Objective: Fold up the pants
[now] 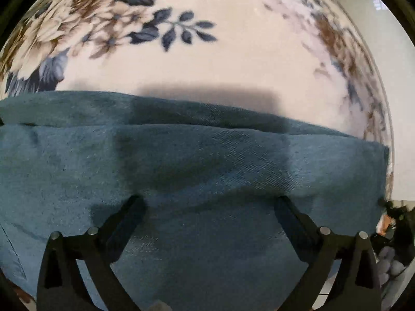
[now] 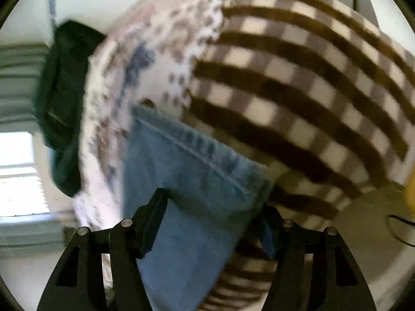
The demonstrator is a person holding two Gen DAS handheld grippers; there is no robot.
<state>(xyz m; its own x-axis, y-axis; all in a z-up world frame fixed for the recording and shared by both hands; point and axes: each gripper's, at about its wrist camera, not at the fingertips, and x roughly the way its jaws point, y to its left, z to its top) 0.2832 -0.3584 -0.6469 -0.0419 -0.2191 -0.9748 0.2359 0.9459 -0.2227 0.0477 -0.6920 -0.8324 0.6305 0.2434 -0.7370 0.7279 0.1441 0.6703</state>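
The left gripper (image 1: 210, 202) hung spread above the pants (image 1: 181, 168) (nothing pinched); the right gripper (image 2: 215, 207) straddled the hem at twelve o'clock, grip unclear.

The pants (image 1: 197, 171) are matt blue twill denim; the flowered blanket (image 1: 233, 59) and checked blanket (image 2: 298, 77) look soft, fuzzy fleece.

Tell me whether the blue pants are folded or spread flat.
Folded: the blue denim pants lie in stacked layers on the floral blanket, one edge atop another. How many folds, cannot tell.
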